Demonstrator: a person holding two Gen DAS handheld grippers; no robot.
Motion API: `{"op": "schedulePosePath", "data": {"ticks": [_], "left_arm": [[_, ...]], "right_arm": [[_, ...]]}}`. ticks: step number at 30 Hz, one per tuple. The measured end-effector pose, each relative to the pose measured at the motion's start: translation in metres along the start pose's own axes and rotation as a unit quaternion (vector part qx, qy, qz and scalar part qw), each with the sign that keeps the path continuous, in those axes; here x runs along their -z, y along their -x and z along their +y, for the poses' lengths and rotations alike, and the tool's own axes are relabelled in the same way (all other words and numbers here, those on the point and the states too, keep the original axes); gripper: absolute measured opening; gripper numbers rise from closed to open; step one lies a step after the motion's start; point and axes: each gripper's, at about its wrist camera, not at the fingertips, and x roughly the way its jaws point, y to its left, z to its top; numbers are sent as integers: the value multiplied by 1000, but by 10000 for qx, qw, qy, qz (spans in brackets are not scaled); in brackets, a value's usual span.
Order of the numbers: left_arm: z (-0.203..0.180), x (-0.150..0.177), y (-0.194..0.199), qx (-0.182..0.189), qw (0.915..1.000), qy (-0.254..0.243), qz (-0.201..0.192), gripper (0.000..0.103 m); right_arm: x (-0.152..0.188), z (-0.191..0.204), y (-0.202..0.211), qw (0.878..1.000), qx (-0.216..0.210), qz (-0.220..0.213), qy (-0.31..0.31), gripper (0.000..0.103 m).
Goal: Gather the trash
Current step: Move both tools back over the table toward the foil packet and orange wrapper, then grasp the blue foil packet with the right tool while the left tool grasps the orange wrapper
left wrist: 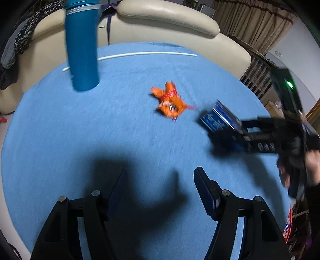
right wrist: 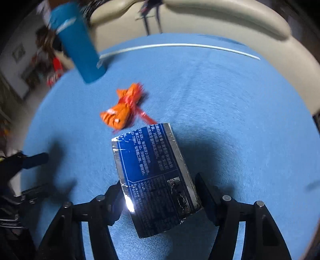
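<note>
A crumpled orange wrapper (left wrist: pixel 170 102) (right wrist: pixel 124 110) lies near the middle of the blue tablecloth (left wrist: pixel 80 124). My right gripper (right wrist: pixel 160 180) is shut on a flattened dark blue carton with white print (right wrist: pixel 152 166), its pads pressing on both long edges. In the left wrist view that right gripper (left wrist: pixel 226 130) comes in from the right, and the carton (left wrist: pixel 218 118) sticks out just right of the wrapper. Over the near part of the cloth, my left gripper (left wrist: pixel 160 172) is open with nothing between its fingers.
A tall blue bottle (left wrist: pixel 83 50) (right wrist: pixel 80 46) stands at the back left of the table. A thin white stick (left wrist: pixel 148 53) (right wrist: pixel 180 45) lies along the far edge. A cream sofa (left wrist: pixel 166 18) curves behind the table. A person's hand (left wrist: pixel 312 166) holds the right gripper.
</note>
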Motion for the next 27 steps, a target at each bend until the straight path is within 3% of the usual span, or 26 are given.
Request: {"op": "schedulePosePath", "data": {"ticks": [7,13,15,16,17,19,27], "left_arm": [[-28,-64,-36,37,9998,-160,-87,70],[-37,-97,-79,-324,9995,-9,63,70],[-35,-100,-93,-487,9986,43,196,65],[-33,-101,-96,-547,9982,57,223,53],[-31,-101,-95,-731,9972,12,147,30],[-28,-100,-93,-535,9982,63,248,30],[-18,-59,-38,-729,9973,-86,34,29]], "right_arm": [[26,-20,19,9982,-56,-225,-549,67],[41,-24,27,9964,-63,-330,-780,67],[45,-23,29,9957,-85,-363,-845,67],[46,-23,30,9954,-82,-374,-875,67],[47,-22,30,9952,-82,-378,-902,67],[49,-20,33,9948,-109,-393,-937,66],[52,3,44,9920,21,-582,-1120,66]]}}
